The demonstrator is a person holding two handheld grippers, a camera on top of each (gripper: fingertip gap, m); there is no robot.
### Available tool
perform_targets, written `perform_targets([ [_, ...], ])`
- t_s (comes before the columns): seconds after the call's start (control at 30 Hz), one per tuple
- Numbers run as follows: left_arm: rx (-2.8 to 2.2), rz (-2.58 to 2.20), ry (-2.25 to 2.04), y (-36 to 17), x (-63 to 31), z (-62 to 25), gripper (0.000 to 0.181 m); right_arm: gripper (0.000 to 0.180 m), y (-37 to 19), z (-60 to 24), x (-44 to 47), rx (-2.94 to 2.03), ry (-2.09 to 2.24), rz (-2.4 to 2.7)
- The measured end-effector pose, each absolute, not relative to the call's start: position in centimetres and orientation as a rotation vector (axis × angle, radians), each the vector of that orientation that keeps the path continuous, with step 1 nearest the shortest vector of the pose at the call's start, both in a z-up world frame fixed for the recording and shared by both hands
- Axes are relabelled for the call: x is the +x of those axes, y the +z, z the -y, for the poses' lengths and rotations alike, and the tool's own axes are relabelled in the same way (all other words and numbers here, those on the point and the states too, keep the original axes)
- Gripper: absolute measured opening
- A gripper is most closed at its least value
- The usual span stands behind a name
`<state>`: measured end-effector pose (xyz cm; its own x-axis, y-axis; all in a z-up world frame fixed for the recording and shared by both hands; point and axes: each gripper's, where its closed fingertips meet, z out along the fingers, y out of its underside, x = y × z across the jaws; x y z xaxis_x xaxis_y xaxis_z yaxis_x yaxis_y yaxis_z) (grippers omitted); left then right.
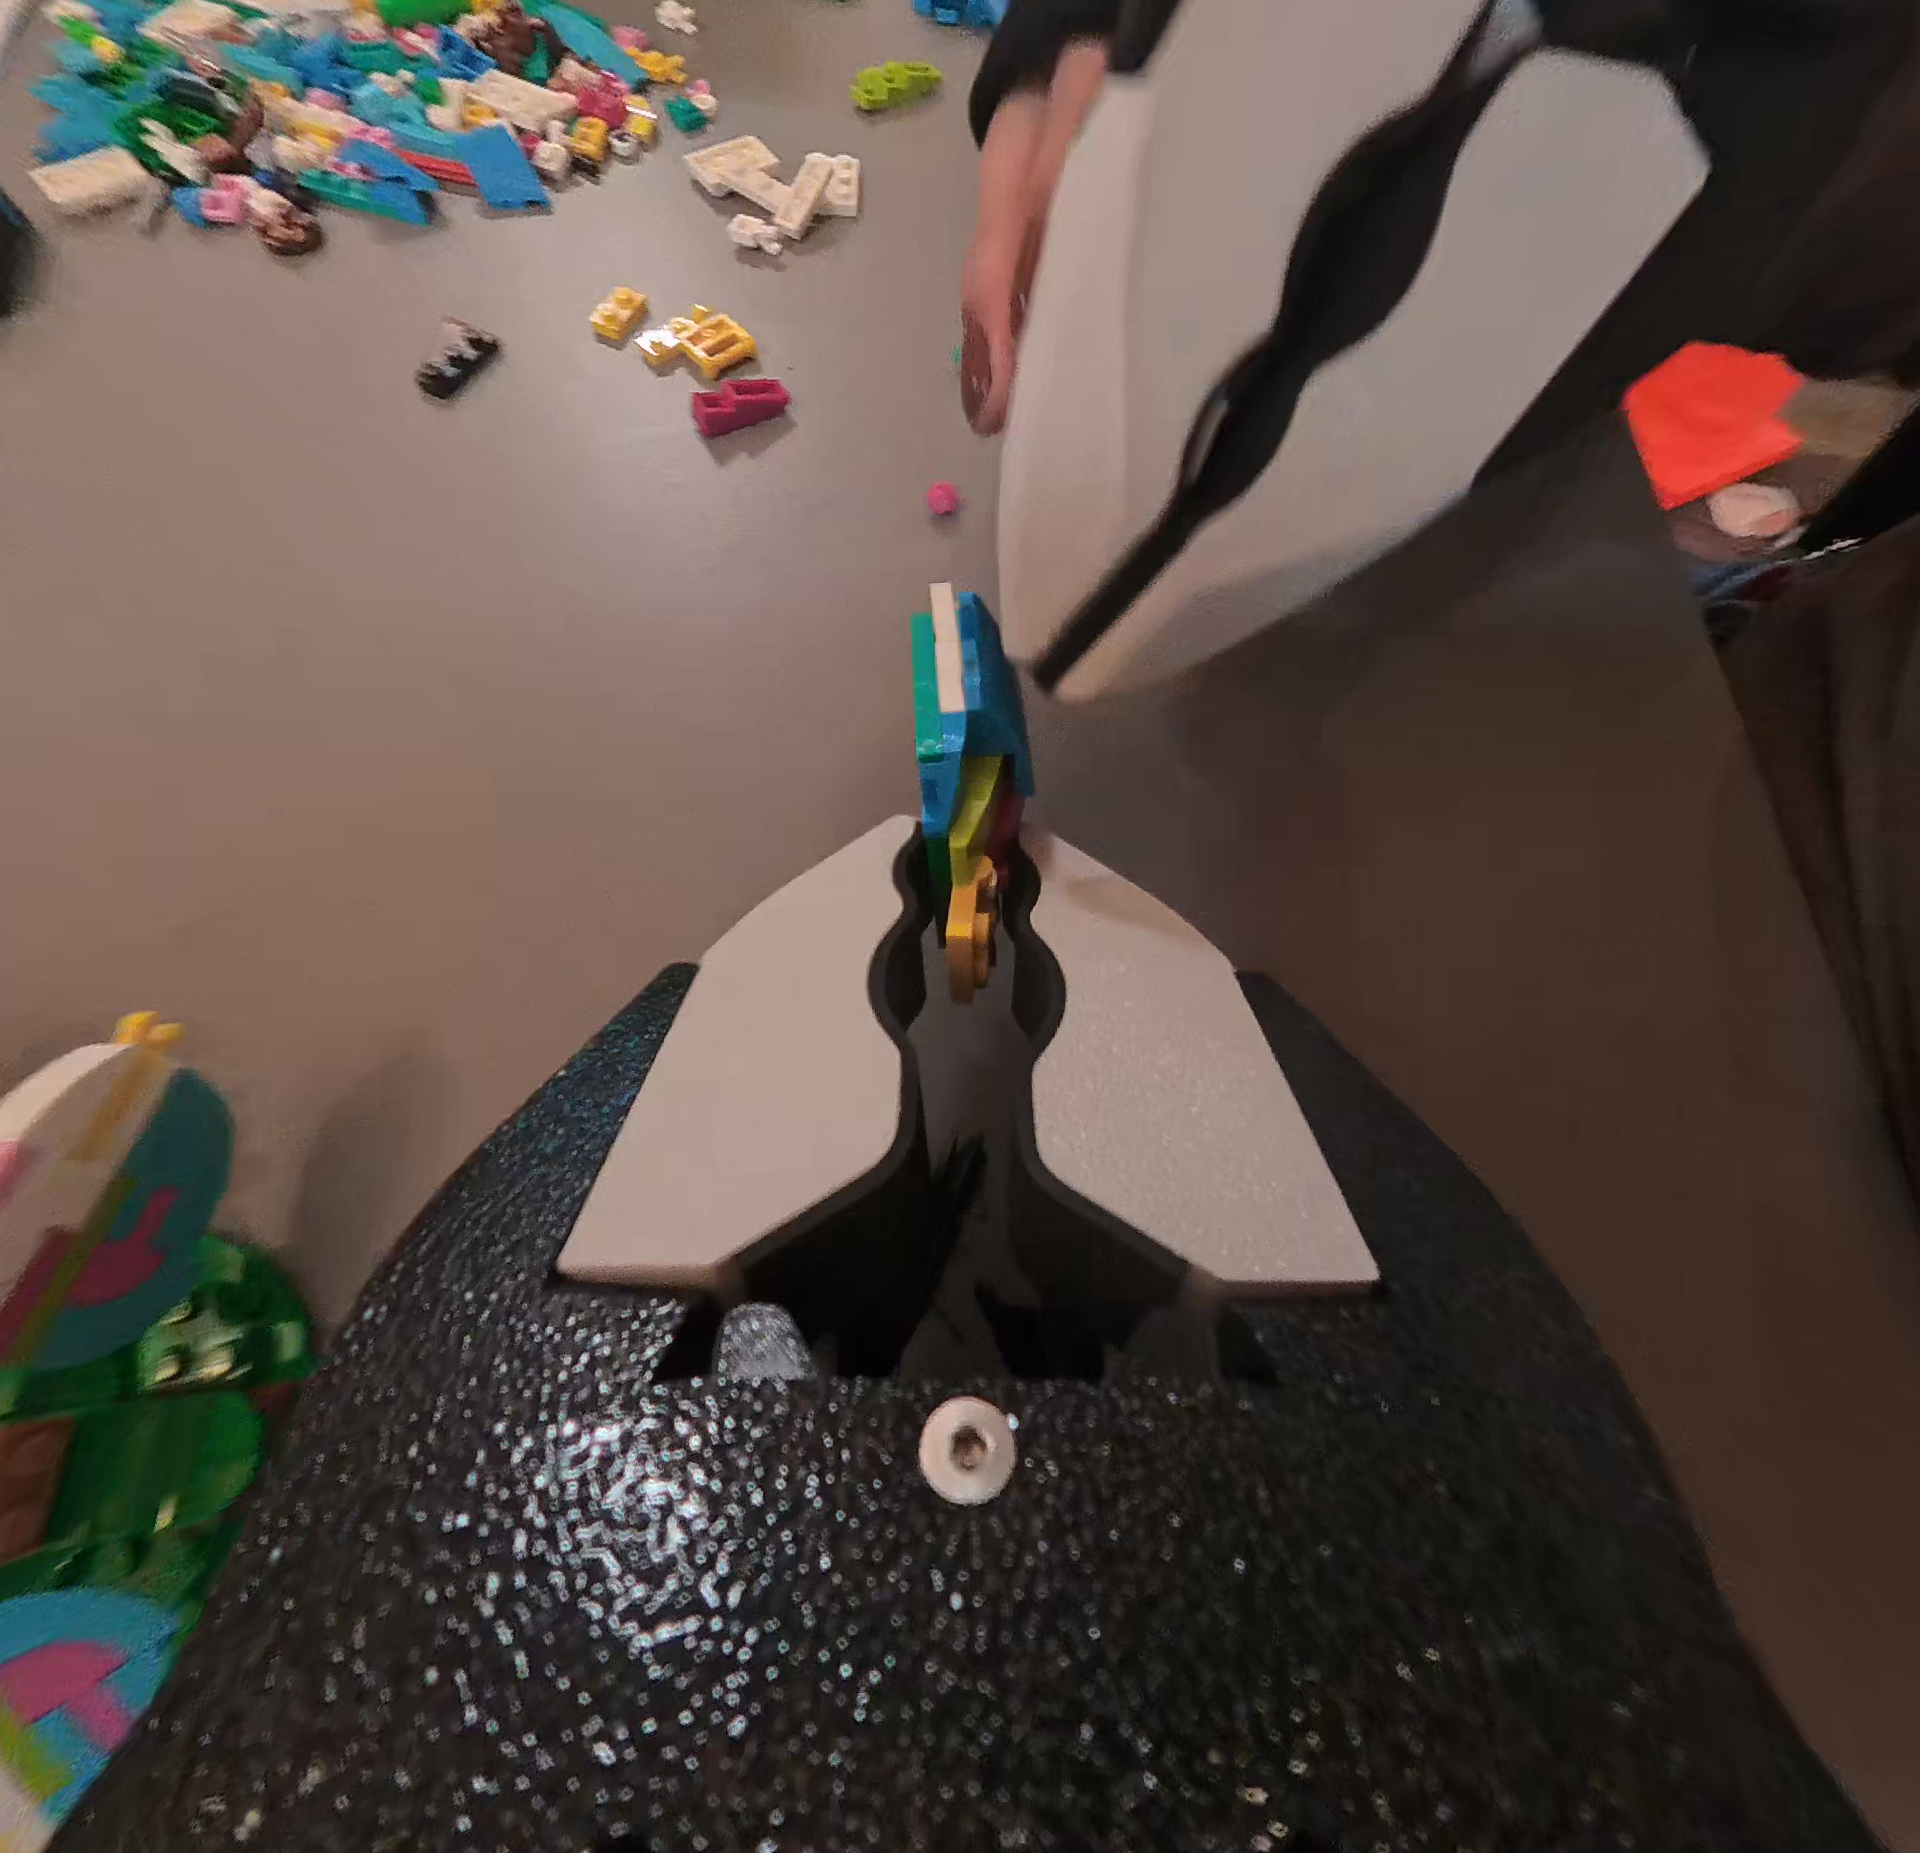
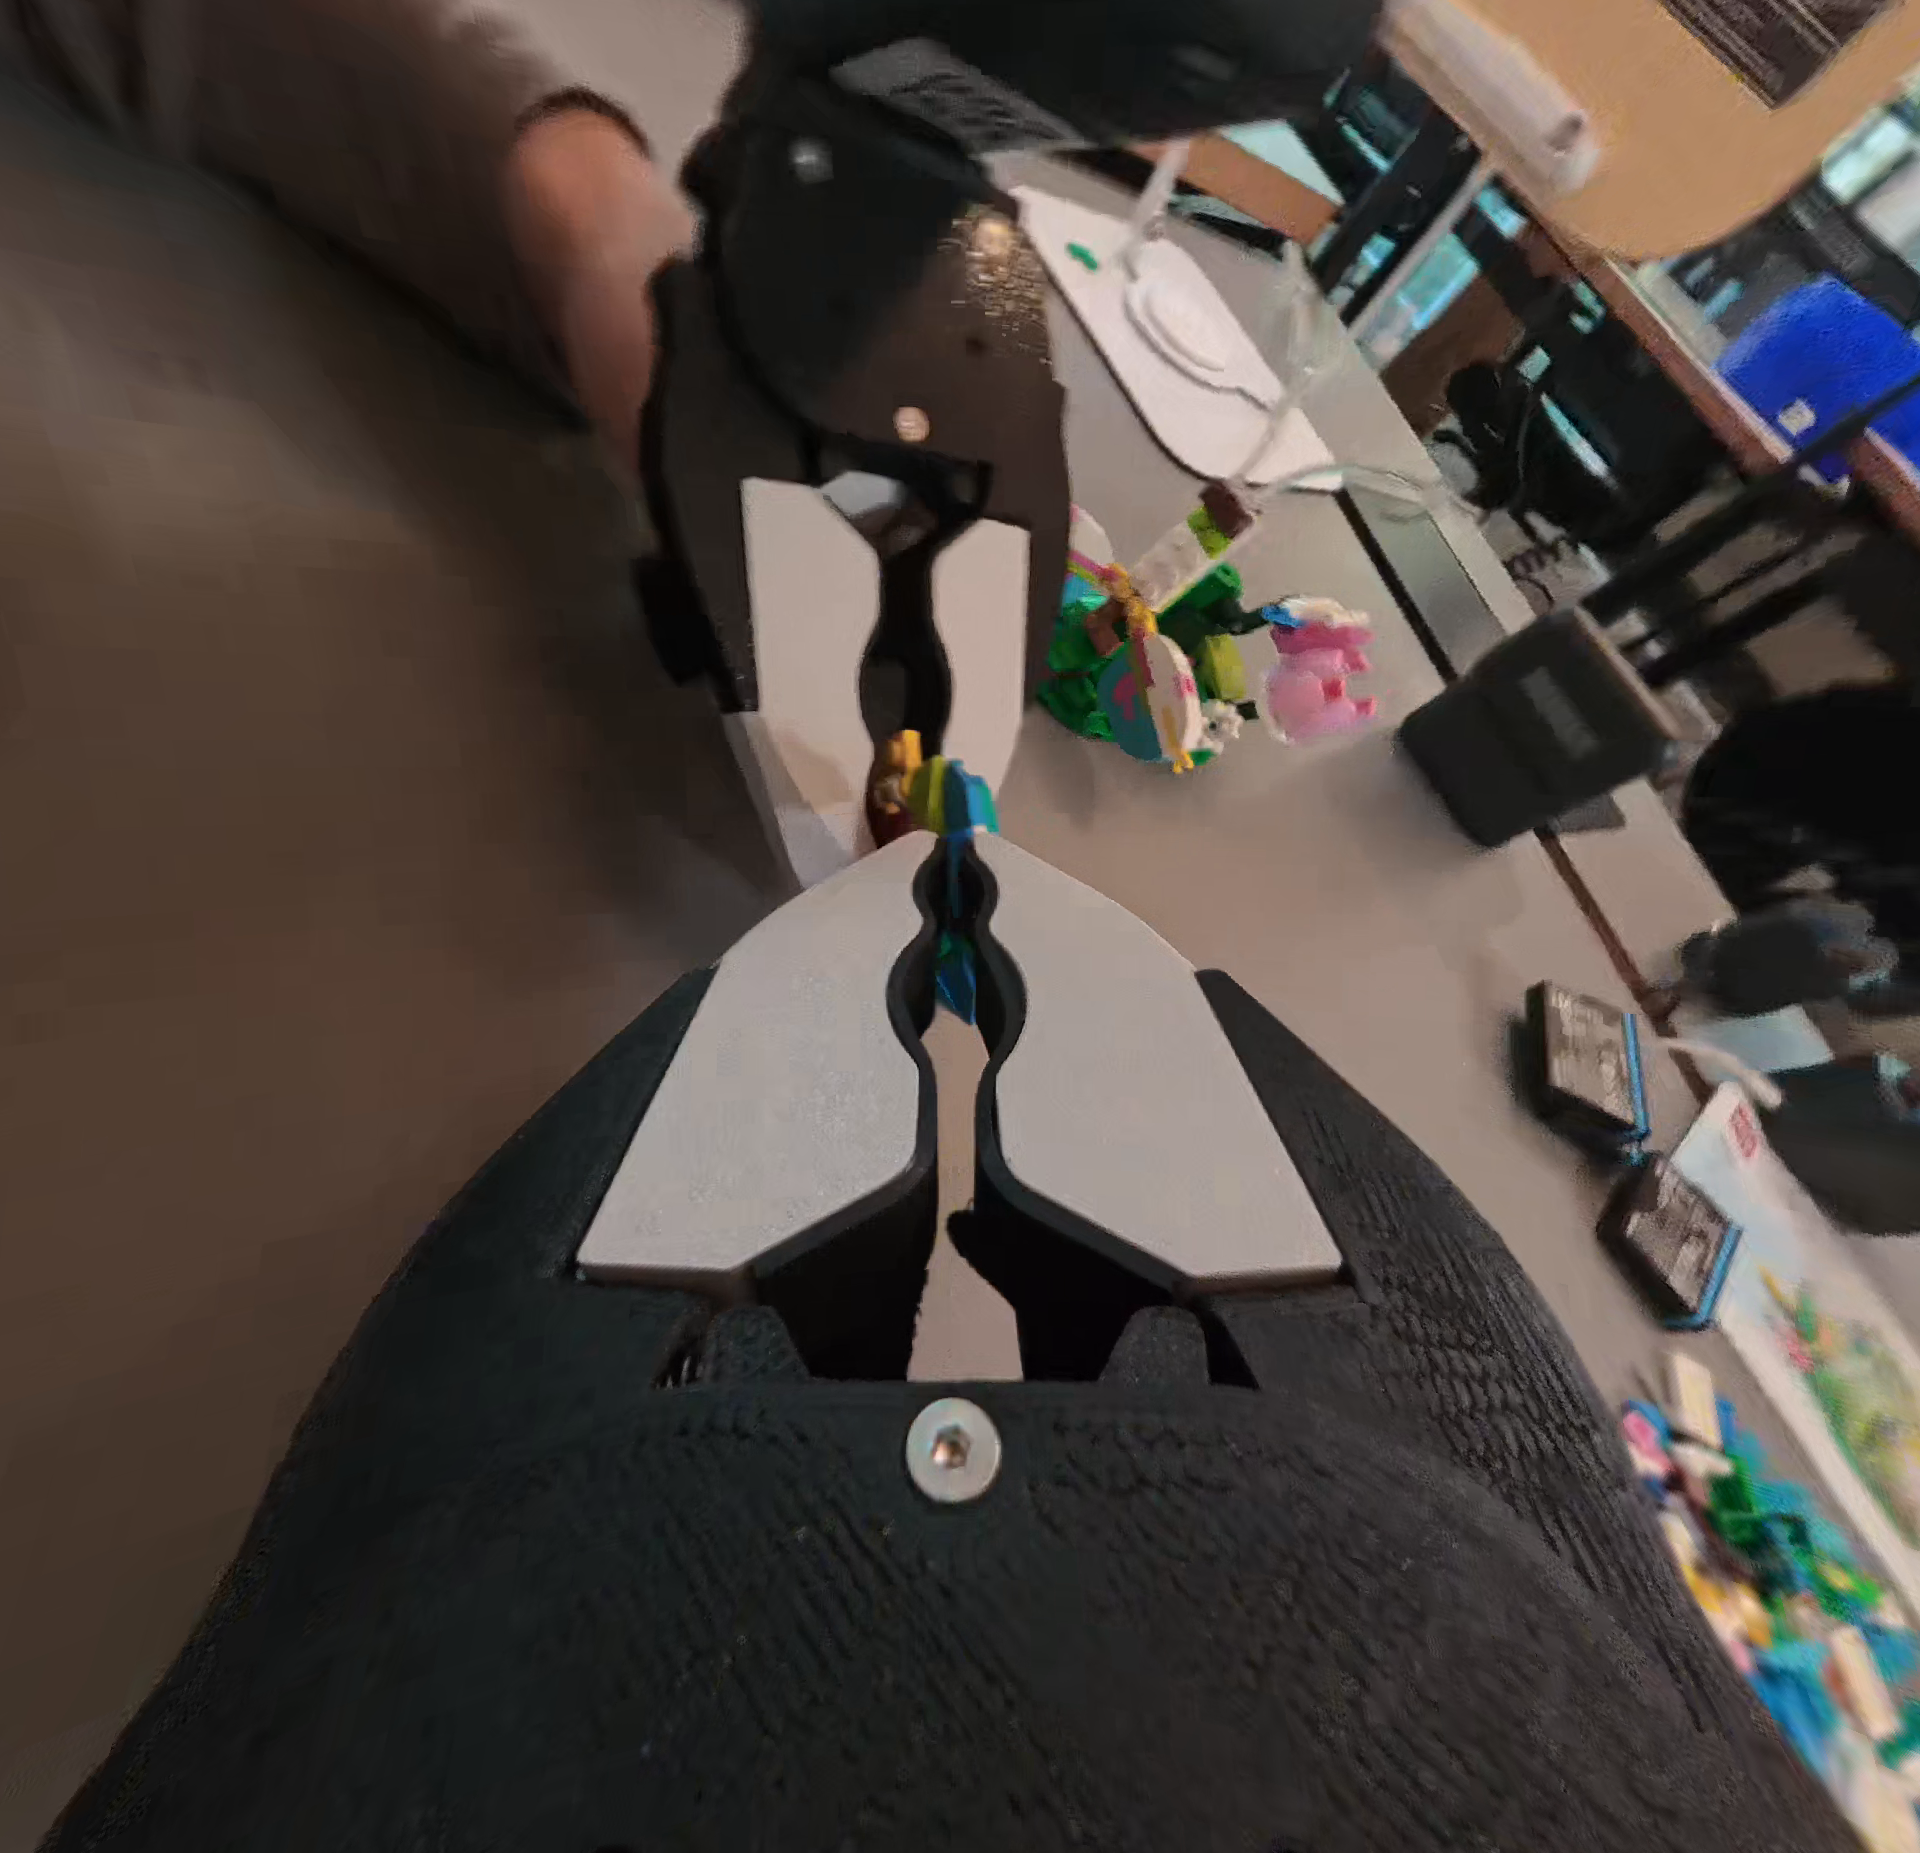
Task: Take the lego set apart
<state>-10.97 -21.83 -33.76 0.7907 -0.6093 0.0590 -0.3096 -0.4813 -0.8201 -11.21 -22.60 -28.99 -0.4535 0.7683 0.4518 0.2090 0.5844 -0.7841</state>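
Note:
A small lego assembly (image 1: 971, 702) of blue, green, white, lime, orange and dark red plates is held in the air between both grippers. My left gripper (image 1: 971, 837) is shut on its orange and dark red end. In the right wrist view my right gripper (image 2: 954, 847) is shut on the blue plate at the other end of the assembly (image 2: 951, 795), and blue shows between its pads. The left gripper (image 2: 904, 764) faces it there. In the left wrist view the right gripper (image 1: 1039, 676) comes in from the upper right, its tip at the blue plate.
A pile of loose bricks (image 1: 312, 89) lies far left on the grey table (image 1: 416, 660), with yellow (image 1: 686, 333), magenta (image 1: 738, 406) and black (image 1: 457, 357) pieces nearer. The larger green lego set (image 2: 1143, 650) and a pink figure (image 2: 1320, 671) stand nearby. A black box (image 2: 1538, 723) sits beyond. Some 5 cm of space lies between my two pairs of fingers. The pink figure (image 2: 1320, 671) is about 20 cm from both grippers' fingertips.

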Motion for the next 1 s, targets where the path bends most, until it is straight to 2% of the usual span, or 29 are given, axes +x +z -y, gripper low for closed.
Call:
perform_targets([
  [0.2,-2.071,-0.738,-0.329,-34.1,-11.1,21.6,0.012,0.019,-29.9,21.9,-11.0,-0.827,0.802,2.006],
  [0.57,-2.025,-0.831,-0.195,-34.2,-11.2,21.5,0.012,0.009,-30.3,22.0,-10.9,-0.785,0.778,2.042],
  [0.8,-2.051,-0.775,-0.35,-34.3,-11.4,21.8,0.012,0.008,-30.2,22.4,-11.0,-0.569,0.617,2.003],
  [1.0,-2.081,-0.746,-0.528,-34.3,-10.0,22.4,0.012,0.0,-29.3,22.6,-11.2,-0.388,0.501,1.921],
])
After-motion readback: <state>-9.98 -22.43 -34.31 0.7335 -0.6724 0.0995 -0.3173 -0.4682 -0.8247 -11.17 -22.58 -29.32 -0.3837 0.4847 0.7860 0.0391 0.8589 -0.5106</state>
